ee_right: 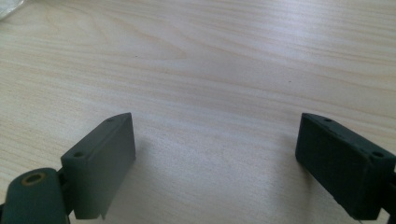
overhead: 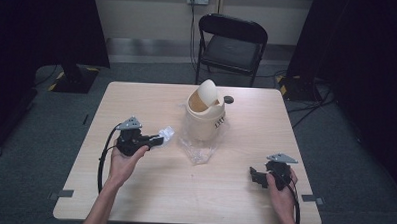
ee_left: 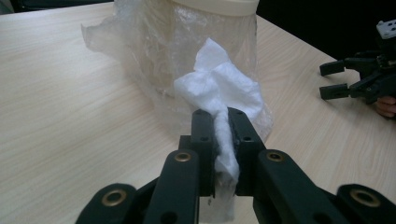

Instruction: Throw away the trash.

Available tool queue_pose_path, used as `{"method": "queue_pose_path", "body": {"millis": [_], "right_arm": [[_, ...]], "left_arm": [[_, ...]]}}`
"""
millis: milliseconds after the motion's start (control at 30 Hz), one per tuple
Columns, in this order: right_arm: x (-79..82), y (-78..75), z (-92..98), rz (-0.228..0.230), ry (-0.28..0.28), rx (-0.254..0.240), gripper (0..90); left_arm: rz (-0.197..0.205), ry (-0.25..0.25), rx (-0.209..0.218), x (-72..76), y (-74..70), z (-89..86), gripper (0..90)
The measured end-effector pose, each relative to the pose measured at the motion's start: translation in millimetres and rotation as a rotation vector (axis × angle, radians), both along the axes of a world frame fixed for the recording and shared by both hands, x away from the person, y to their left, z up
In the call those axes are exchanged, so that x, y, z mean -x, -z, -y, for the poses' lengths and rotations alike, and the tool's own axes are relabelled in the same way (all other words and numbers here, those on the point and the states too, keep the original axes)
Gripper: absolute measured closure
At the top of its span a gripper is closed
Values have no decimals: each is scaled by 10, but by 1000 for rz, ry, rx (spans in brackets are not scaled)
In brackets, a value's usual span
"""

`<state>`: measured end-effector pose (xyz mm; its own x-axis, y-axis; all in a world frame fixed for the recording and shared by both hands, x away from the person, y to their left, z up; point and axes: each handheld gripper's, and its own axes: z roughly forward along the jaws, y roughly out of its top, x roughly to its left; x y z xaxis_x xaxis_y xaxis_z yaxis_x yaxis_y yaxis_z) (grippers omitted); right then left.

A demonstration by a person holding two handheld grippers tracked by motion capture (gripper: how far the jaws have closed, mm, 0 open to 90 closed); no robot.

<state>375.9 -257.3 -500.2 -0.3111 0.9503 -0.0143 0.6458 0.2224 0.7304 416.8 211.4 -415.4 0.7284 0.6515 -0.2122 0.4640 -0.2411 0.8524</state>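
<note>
A crumpled white tissue is pinched between the jaws of my left gripper, which is shut on it. From above, that left gripper sits left of centre with the tissue sticking out toward a small cream bin. The bin has a swing lid tilted open and stands on a clear plastic bag. My right gripper rests near the table's right front, open, with bare wood between its jaws. The left gripper view catches it far off at the right.
The wooden table has bare room in front and to the left. A small dark disc lies behind the bin. A black folding chair stands beyond the far edge. Dark curtains hang on both sides.
</note>
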Motion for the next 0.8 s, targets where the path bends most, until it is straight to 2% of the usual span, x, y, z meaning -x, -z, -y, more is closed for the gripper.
{"method": "queue_pose_path", "body": {"millis": [467,700,800], "right_arm": [[0,0,0,0,0,1,111],[0,0,1,1,-1,1,111],[0,0,0,1,-1,1,112]], "left_arm": [[17,23,-1,-171,-137,132,831],[22,39,13,-299,-247,233,831],[36,44,2,-353,-315,275,831]]}}
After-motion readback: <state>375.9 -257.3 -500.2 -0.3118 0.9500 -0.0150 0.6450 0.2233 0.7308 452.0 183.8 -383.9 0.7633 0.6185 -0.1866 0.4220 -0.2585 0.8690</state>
